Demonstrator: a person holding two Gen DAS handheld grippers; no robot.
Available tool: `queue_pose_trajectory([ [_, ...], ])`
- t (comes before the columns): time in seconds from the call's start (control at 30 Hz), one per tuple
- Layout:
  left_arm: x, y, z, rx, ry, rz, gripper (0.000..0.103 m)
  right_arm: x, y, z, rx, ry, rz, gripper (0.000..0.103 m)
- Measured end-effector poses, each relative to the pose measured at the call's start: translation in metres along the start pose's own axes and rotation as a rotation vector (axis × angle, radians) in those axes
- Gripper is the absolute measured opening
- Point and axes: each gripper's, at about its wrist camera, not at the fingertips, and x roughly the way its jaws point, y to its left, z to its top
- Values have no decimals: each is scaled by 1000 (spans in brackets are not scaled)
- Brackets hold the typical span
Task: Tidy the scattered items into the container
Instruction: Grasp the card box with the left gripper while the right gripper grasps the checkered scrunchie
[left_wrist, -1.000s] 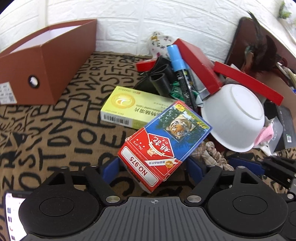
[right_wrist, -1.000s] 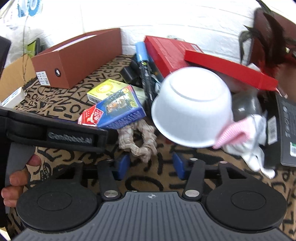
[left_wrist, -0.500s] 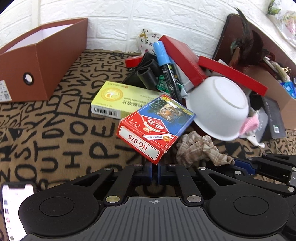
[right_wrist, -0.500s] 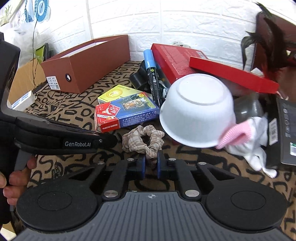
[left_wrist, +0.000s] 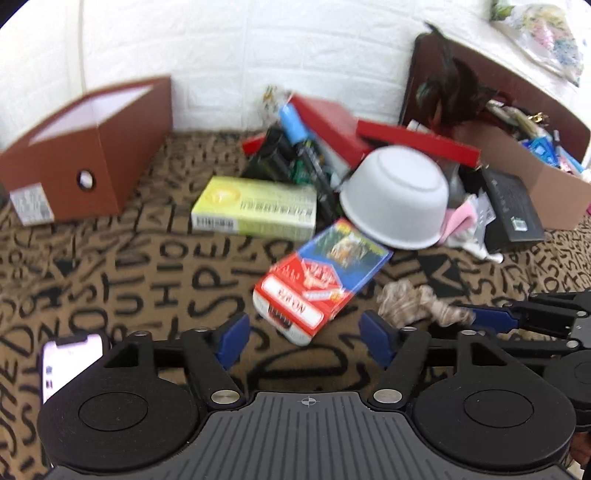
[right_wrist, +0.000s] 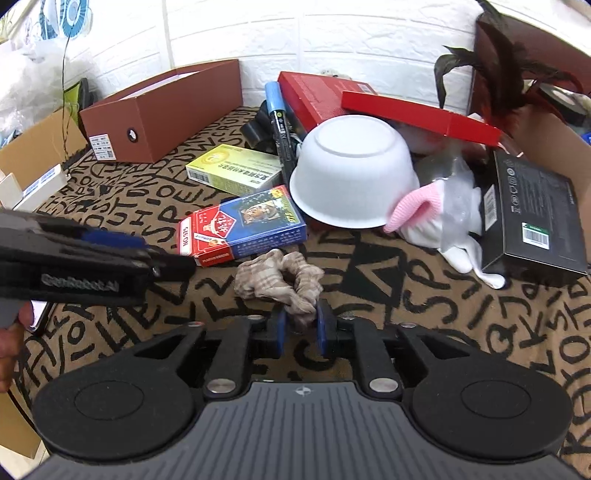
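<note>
A red and blue card box (left_wrist: 321, 280) lies on the patterned cloth just in front of my left gripper (left_wrist: 301, 336), which is open and empty; the box also shows in the right wrist view (right_wrist: 243, 225). My right gripper (right_wrist: 299, 325) is shut on the near end of a beige checked scrunchie (right_wrist: 277, 280), which also shows in the left wrist view (left_wrist: 417, 302). The brown open box (left_wrist: 85, 151) stands at the far left, also seen in the right wrist view (right_wrist: 162, 110).
A yellow-green medicine box (right_wrist: 232, 170), an upturned white bowl (right_wrist: 351, 166), a blue marker (right_wrist: 277, 118), red boxes (right_wrist: 406, 107), a black box (right_wrist: 532, 214) and a pink and white cloth (right_wrist: 436, 210) crowd the back. A phone (left_wrist: 70, 362) lies at my left.
My left gripper has opened and pulled back, leaving the card box on the cloth. My right gripper has stayed closed on the scrunchie and drawn back a little.
</note>
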Motion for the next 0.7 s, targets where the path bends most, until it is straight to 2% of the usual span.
queue_pose_trajectory([
  [0.03,0,-1,3,10,-5,-9,84,-1,0,0,2,-5,-3,47],
  [0.1,7,-4,8,40,-14,-18,84,-2,1,0,-3,-21,-12,56],
  [0.2,27,-8,18,95,-6,-34,85,-1,2,1,-18,-28,-6,56],
  [0.3,52,-9,22,132,38,-59,88,2,4,3,-35,-26,13,55],
  [0.37,62,-10,22,157,41,-33,89,4,5,4,-46,-23,16,54],
  [0.43,69,-8,21,161,66,-41,89,8,5,7,-47,-18,21,49],
  [0.5,73,-3,19,144,75,-53,85,13,6,9,-48,-12,29,46],
  [0.53,72,-2,19,144,70,-51,77,15,7,10,-51,-7,32,39],
  [0.57,70,-1,18,146,66,-49,75,17,7,10,-53,-4,34,32],
  [0.6,69,-1,18,146,66,-49,74,19,8,10,-52,2,34,18],
  [0.7,63,-1,15,151,70,-43,72,21,6,10,-44,13,29,17],
])
